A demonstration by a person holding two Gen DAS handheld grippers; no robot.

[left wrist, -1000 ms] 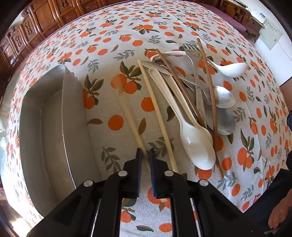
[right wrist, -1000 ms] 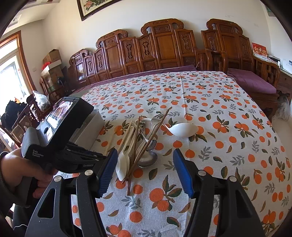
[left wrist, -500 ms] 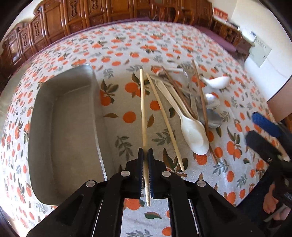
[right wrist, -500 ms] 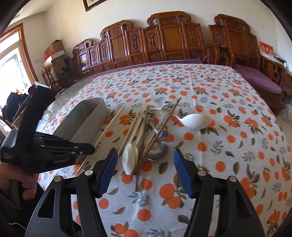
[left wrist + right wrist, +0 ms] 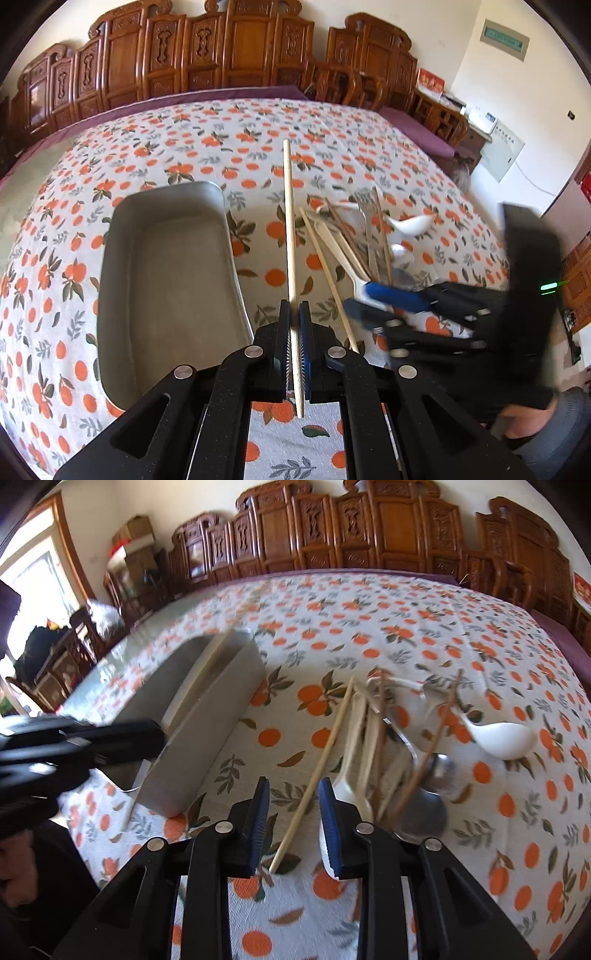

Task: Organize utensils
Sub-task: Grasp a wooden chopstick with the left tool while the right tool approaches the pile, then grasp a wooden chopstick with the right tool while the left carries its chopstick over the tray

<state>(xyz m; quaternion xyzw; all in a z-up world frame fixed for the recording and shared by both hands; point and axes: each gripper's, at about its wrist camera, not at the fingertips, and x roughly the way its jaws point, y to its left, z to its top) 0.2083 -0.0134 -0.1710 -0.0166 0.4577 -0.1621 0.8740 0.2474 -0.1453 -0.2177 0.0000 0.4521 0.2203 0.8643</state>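
Note:
My left gripper is shut on a pale wooden chopstick and holds it raised, just right of the grey metal tray. The held chopstick also shows over the tray in the right wrist view. My right gripper is open and low over the table, its fingers either side of a second pale chopstick that lies on the cloth. The pile of spoons and chopsticks lies just to its right.
An orange-print tablecloth covers the table. A white ceramic spoon lies at the right of the pile. Carved wooden chairs line the far edge. The left gripper body sits left of the tray.
My left gripper has lifted the chopstick and tilted up beside the tray. My right gripper has moved down and forward to the second chopstick and narrowed its opening.

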